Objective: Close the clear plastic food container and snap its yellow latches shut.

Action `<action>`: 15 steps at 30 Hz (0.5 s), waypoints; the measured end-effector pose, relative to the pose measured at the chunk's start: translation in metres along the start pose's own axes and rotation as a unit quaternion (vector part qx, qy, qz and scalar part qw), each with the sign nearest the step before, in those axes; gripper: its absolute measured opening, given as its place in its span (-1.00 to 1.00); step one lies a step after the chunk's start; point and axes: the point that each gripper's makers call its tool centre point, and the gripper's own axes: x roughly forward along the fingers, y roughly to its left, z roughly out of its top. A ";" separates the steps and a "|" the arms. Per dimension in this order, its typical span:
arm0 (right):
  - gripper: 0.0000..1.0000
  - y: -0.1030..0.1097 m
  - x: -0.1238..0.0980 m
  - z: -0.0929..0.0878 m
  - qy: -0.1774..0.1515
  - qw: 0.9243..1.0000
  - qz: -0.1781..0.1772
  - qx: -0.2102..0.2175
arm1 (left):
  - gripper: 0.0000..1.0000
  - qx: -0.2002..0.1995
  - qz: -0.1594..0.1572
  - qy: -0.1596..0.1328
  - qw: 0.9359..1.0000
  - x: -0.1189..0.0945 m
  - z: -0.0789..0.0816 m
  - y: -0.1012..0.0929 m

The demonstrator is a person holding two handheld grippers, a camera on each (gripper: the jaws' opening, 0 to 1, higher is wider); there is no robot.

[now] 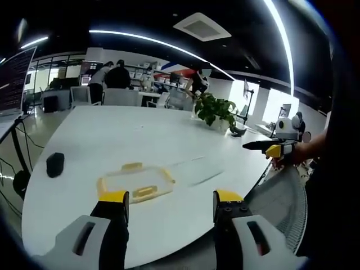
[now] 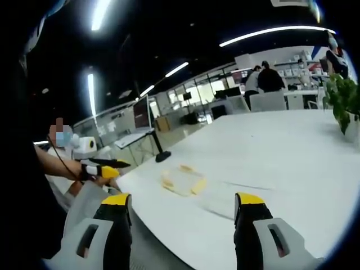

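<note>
Clearly we are only at the approach: our left hand-held gripper [image 1: 170, 203] hangs spread short of the clear container [image 1: 136, 181] on the white desk [image 1: 112, 135], and our right hand-held gripper [image 2: 183, 209] is spread too. Next, we must reach its lid and yellow latches [image 1: 144, 192].

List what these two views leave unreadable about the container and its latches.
- Container: motion blur in the left gripper view hides whether the lid is seated.
- Yellow latches: too smeared to tell snapped or open.
- Container in the right gripper view: too small and blurred to count latches.
</note>
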 end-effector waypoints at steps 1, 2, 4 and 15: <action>0.48 0.000 0.000 0.000 0.000 1.000 0.000 0.000 | 0.19 0.000 -0.001 0.001 1.000 0.000 -0.001 0.000; 0.48 0.001 0.000 0.000 0.000 1.000 0.000 -0.001 | 0.19 0.001 -0.001 0.002 1.000 0.000 -0.001 0.000; 0.48 0.000 0.000 0.000 0.000 1.000 0.000 0.000 | 0.19 0.001 -0.002 0.002 1.000 0.001 -0.001 0.000; 0.47 0.000 0.001 0.000 0.001 1.000 0.002 -0.002 | 0.19 0.002 -0.008 0.004 1.000 0.003 0.000 -0.002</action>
